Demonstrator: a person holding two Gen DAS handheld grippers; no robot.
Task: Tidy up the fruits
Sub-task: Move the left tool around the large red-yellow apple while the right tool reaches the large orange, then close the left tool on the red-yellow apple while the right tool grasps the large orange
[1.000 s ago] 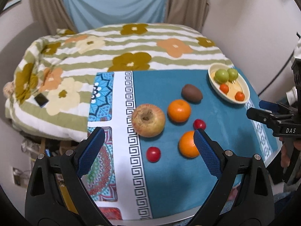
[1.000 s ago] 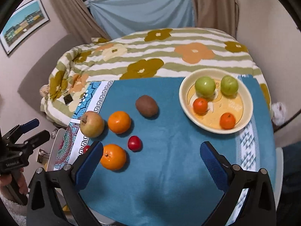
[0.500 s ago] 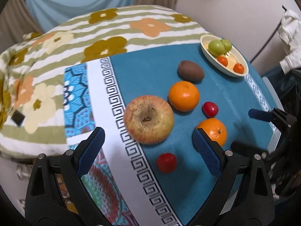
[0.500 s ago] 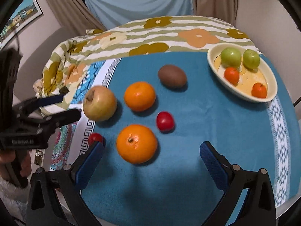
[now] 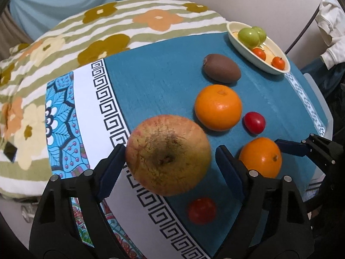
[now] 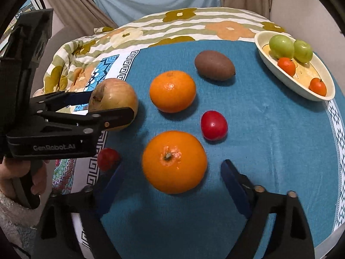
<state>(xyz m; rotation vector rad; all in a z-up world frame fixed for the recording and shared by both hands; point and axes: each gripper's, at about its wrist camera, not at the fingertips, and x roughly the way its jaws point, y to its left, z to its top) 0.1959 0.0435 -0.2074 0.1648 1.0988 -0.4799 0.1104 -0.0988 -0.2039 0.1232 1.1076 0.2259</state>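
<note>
Apple [image 5: 168, 157] now btwn closing jaws.

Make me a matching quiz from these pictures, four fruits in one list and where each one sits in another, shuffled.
Things:
1. apple
2. near orange
3. kiwi
4. green fruits

Places:
A. in the cream bowl
B. alone on the blue cloth, just behind the far orange
C. between the fingers of the left tool
D. between the fingers of the right tool

Pairs: 1-C, 2-D, 3-B, 4-A
</note>
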